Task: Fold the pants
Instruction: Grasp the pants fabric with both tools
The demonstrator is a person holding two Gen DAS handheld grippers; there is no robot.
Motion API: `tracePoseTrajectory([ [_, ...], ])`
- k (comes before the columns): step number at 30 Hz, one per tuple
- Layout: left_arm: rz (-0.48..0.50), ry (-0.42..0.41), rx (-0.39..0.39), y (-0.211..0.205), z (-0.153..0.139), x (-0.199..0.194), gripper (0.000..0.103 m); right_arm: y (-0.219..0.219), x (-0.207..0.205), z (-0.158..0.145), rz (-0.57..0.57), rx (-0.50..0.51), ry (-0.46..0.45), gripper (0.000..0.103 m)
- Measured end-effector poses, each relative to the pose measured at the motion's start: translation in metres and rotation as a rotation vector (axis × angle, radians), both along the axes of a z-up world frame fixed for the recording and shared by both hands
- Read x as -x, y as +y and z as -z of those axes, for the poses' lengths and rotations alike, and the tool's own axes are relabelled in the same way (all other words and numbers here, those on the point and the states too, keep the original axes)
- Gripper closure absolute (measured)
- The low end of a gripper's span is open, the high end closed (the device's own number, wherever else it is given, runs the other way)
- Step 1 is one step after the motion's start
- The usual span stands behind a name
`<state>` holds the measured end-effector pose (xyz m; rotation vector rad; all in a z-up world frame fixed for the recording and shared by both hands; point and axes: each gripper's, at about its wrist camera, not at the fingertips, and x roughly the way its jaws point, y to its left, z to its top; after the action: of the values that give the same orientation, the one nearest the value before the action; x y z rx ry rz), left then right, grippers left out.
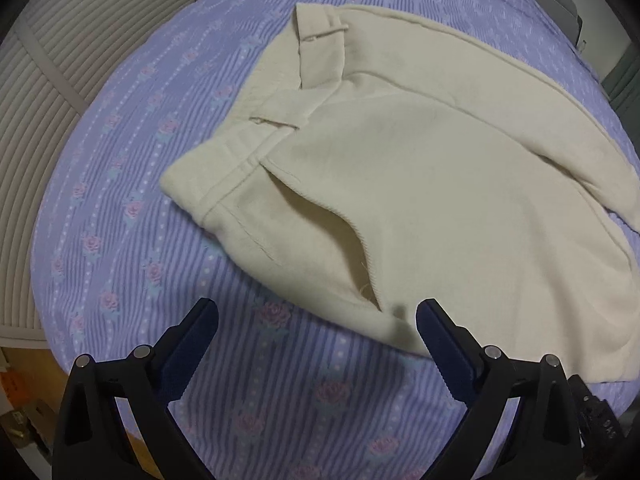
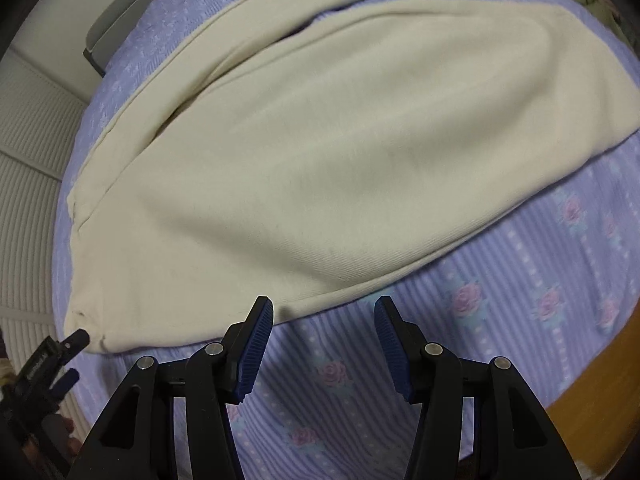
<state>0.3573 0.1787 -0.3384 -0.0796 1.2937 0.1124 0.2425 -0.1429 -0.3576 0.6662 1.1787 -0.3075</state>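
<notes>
Ahead of both my grippers spreads a lilac bedsheet (image 1: 120, 240) printed with roses, and on it lie the cream pants (image 1: 420, 184), already doubled leg over leg as far as I can judge, waistband (image 1: 240, 148) off to the left of my left fingers and the legs running away past my right ones. Nearest me is the long folded edge of the pants, lying just beyond my fingertips in both views. My left gripper (image 1: 316, 312) stands wide apart and holds nothing, its right finger (image 1: 436, 332) at the cloth near the gaping pocket (image 1: 332, 236). My right gripper (image 2: 324, 312) is parted more narrowly, also empty, just short of the hem side. To do this well, I think I should pinch all layers at once, both ends level, lift low, and keep clear of that pocket mouth so only the edge is caught.
</notes>
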Motion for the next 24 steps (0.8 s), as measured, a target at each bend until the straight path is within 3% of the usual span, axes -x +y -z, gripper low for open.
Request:
tracePoseTrajectory([
  [7, 0.006, 0.011, -0.006, -0.008, 0.025, -0.01, 0.007, -0.015, -0.005, 0.023, 0.059, -0.033, 0.02, 0.049],
  [11, 0.004, 0.025, 0.072, -0.011, 0.029, -0.017, 0.043, -0.017, -0.008, 0.028, 0.053, -0.033, 0.034, 0.056],
  [12, 0.001, 0.029, 0.098, -0.012, 0.029, -0.018, 0.058, -0.017, -0.008, 0.027, 0.05, -0.026, 0.039, 0.069],
  [15, 0.003, 0.02, 0.124, -0.015, 0.021, -0.015, 0.081, -0.019, -0.012, 0.018, 0.023, -0.013, 0.046, 0.088],
  [19, 0.021, 0.0, 0.128, -0.015, 0.0, -0.01, 0.087, -0.019, -0.017, -0.018, -0.023, 0.044, 0.003, 0.093],
  [24, 0.044, -0.077, 0.125, -0.023, -0.051, -0.009, 0.089, -0.021, -0.029, -0.085, -0.075, 0.127, -0.104, 0.093],
])
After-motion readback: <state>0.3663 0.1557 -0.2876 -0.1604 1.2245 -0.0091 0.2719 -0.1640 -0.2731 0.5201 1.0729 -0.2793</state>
